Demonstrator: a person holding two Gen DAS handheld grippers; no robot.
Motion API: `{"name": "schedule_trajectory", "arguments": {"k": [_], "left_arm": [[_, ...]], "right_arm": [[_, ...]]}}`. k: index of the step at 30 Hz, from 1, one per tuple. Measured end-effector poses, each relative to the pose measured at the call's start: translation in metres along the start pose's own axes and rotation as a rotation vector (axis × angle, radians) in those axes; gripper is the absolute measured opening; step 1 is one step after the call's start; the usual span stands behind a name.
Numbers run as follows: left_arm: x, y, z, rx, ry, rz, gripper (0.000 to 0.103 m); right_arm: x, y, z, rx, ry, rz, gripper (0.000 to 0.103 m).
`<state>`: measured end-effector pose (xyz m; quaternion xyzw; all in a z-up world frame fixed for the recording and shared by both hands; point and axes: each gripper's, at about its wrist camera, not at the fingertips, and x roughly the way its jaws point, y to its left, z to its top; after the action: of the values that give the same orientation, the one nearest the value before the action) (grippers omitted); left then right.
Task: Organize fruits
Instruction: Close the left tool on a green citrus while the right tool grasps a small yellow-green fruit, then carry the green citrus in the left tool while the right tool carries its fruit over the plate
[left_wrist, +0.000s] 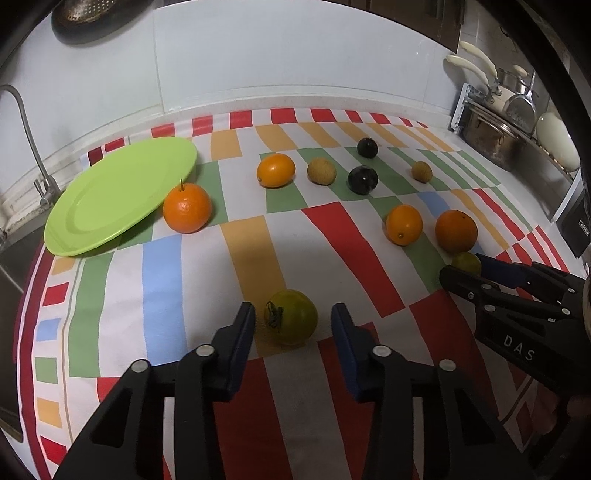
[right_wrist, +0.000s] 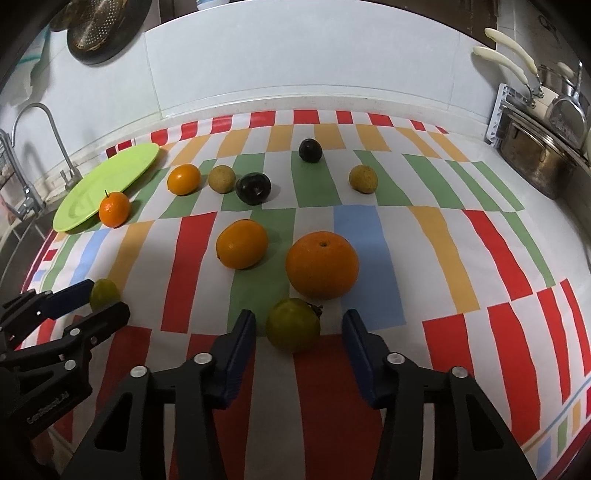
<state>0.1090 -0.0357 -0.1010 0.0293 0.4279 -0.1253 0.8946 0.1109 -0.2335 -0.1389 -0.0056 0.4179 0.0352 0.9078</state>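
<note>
**Inspector:** State of both claws?

**Assistant:** The left gripper (left_wrist: 291, 321) is spread wide, a green tomato (left_wrist: 291, 316) lying between its fingers, untouched. The right gripper (right_wrist: 297, 325) is likewise released, with a second green tomato (right_wrist: 293, 325) between its fingers, clear of both pads.

**Inspector:** Remaining fruit?

**Assistant:** On the striped cloth (right_wrist: 443, 240): a large orange (right_wrist: 322, 264) at 12 o'clock of the second tomato, just beside it. A stemmed orange (left_wrist: 187, 208) touches the green plate (left_wrist: 110, 206) at 10 o'clock. Two dark plums (left_wrist: 362, 180) and two tan fruits (left_wrist: 321, 170) lie further back.
</note>
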Motion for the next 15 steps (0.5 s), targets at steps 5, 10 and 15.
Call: {"name": "schedule_trajectory", "arguments": {"k": [5, 10, 15], "left_arm": [[0.001, 0.0, 0.0, 0.0, 0.0, -0.011, 0.029], [-0.005, -0.002, 0.001, 0.003, -0.021, -0.014, 0.029], [-0.016, -0.003, 0.001, 0.004, -0.047, -0.021, 0.029]], "right_arm": [[-0.001, 0.003, -0.002, -0.012, 0.0, 0.012, 0.029], [-0.005, 0.004, -0.004, -0.013, -0.002, 0.021, 0.029], [-0.014, 0.007, -0.007, -0.017, -0.022, 0.031, 0.029]]}}
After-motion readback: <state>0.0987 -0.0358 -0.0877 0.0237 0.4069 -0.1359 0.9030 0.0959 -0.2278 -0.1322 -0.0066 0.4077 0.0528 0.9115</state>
